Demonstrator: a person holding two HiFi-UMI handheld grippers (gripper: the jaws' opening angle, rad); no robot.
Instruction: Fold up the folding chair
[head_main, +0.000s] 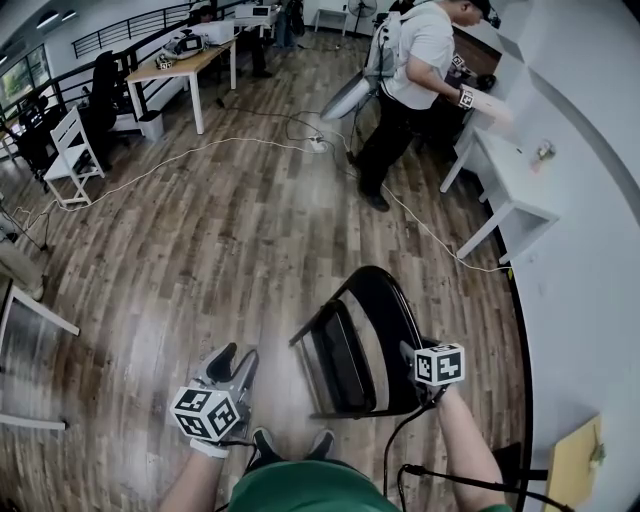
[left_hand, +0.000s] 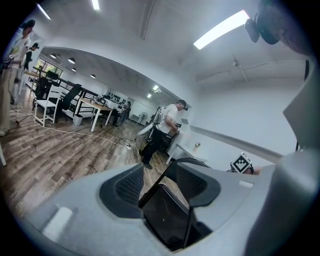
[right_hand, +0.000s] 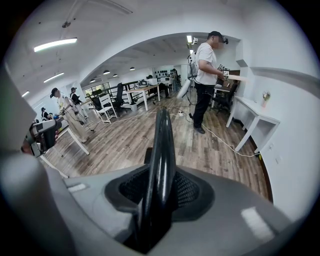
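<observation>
The black folding chair (head_main: 365, 345) stands on the wooden floor just in front of me, its seat tilted up close to the backrest. My right gripper (head_main: 412, 357) is shut on the backrest's right edge; in the right gripper view the black backrest (right_hand: 161, 150) runs up between the pads of the right gripper (right_hand: 160, 192). My left gripper (head_main: 230, 362) hangs open to the left of the chair, apart from it. Looking along the left gripper (left_hand: 162, 184), I see the chair's seat (left_hand: 165, 220) through the gap, with nothing pressed between the pads.
A person (head_main: 410, 70) stands at the back beside a white desk (head_main: 510, 180) along the right wall. A cable (head_main: 430, 230) crosses the floor beyond the chair. A white chair (head_main: 70, 150) and a wooden table (head_main: 185, 65) stand far left. White table legs (head_main: 40, 310) are near left.
</observation>
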